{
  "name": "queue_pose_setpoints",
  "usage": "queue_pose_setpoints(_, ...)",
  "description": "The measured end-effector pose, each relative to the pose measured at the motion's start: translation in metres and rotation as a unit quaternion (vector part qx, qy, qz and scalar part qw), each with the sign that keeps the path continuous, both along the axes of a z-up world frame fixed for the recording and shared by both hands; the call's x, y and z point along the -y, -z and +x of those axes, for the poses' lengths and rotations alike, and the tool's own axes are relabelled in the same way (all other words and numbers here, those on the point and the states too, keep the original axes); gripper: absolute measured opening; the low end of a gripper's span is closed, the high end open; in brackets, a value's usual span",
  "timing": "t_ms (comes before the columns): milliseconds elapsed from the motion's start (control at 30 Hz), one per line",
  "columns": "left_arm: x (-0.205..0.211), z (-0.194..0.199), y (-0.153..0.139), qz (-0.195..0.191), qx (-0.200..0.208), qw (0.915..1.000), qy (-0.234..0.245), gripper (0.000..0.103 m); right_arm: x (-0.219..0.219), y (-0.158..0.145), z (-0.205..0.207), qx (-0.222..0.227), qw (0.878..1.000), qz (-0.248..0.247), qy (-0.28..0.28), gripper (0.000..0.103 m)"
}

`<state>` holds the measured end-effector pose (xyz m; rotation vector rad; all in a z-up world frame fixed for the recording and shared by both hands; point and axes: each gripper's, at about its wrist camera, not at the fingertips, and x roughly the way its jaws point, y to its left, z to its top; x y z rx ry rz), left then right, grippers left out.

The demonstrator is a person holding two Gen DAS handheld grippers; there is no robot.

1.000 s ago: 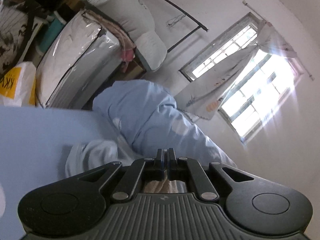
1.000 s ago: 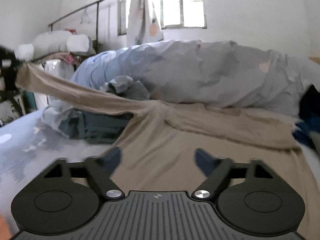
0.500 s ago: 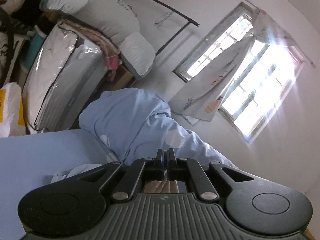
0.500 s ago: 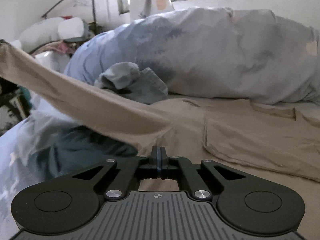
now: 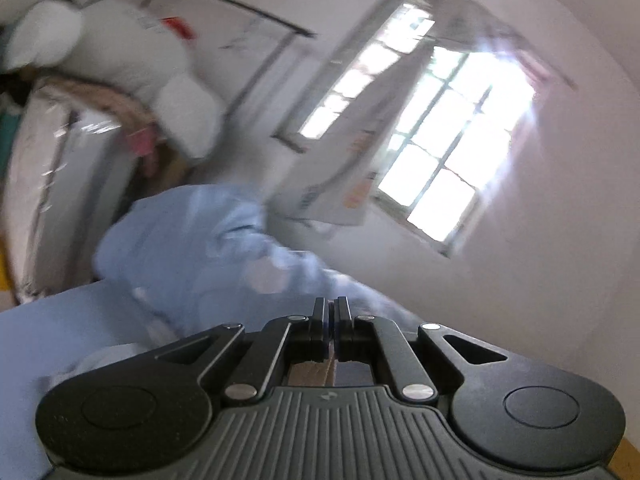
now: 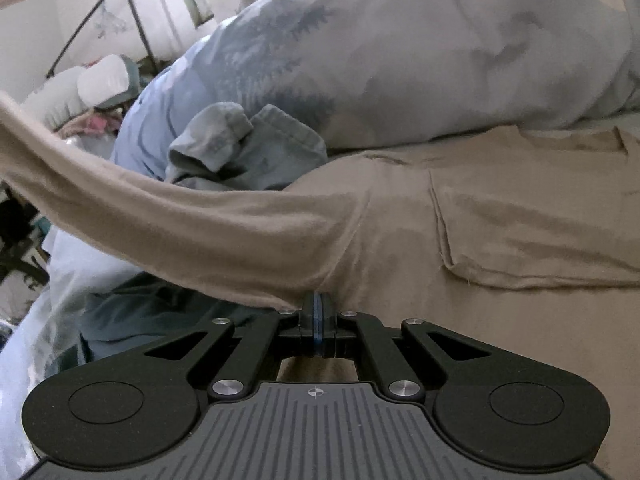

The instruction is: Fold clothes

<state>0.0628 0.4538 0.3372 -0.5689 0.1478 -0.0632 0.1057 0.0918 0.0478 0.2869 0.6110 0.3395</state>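
We log the rolled blue duvet [image 6: 420,48] as the largest item, filling the right wrist view from 11 to 2 o'clock along the far side of the bed. Below it the tan shirt [image 6: 500,208] lies spread on the bed from centre to 3 o'clock, touching the duvet's lower edge. Its sleeve [image 6: 168,220] runs taut and raised off the bed toward 9 o'clock, passing over a dark teal garment [image 6: 132,312] at 8 o'clock. A crumpled grey-blue garment [image 6: 240,144] sits at 11 o'clock, against the duvet.

Right gripper [image 6: 316,312]: jaws pressed together, pinching tan shirt fabric at the base of the sleeve.

Left wrist view is motion-blurred. Window [image 5: 432,140] at 1 o'clock, white pillows [image 5: 120,60] at 10 o'clock. Left gripper [image 5: 331,320]: jaws closed; a strip of tan fabric [image 5: 312,372] shows just behind them, held in the grip.
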Motion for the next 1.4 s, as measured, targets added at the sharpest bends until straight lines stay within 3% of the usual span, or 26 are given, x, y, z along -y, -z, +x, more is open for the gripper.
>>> queue_pose_setpoints(133,0.077,0.001,-0.045,0.043,0.02,0.9969,0.062,0.006,0.004,0.009,0.005,-0.012,1.0,0.024,0.003,0.001)
queue_pose_setpoints(300,0.179,0.004,-0.09,0.104,0.032,0.9857,0.128,0.006,0.01,0.017,0.009,-0.024,0.998,0.058,0.007,0.001)
queue_pose_setpoints(400,0.248,0.008,-0.1,0.14,0.035,0.9746,0.171,0.006,0.017,0.021,0.008,-0.028,0.996,0.084,0.009,0.001)
queue_pose_setpoints(533,0.339,0.021,-0.09,0.18,0.028,0.9586,0.219,0.006,0.026,0.029,0.007,-0.026,0.993,0.115,0.01,0.0)
queue_pose_setpoints(767,0.481,0.057,-0.021,0.231,-0.019,0.925,0.301,0.006,0.032,0.044,-0.002,-0.005,0.989,0.147,0.013,0.0)
queue_pose_setpoints(900,0.546,0.079,0.035,0.249,-0.056,0.9061,0.338,0.006,0.036,0.046,0.0,-0.008,0.986,0.166,0.01,0.0)
queue_pose_setpoints(1067,0.612,0.102,0.107,0.273,-0.103,0.8894,0.352,0.006,0.042,0.051,0.004,-0.019,0.98,0.197,0.006,0.001)
queue_pose_setpoints(1133,0.628,0.113,0.136,0.277,-0.123,0.8869,0.349,0.006,0.044,0.054,0.005,-0.022,0.978,0.206,0.005,0.001)
queue_pose_setpoints(1367,0.666,0.142,0.219,0.267,-0.173,0.8969,0.307,0.006,0.049,0.063,0.009,-0.031,0.971,0.237,0.0,0.001)
queue_pose_setpoints(1400,0.672,0.144,0.23,0.267,-0.178,0.8937,0.313,0.005,0.05,0.064,0.009,-0.033,0.97,0.241,-0.001,0.001)
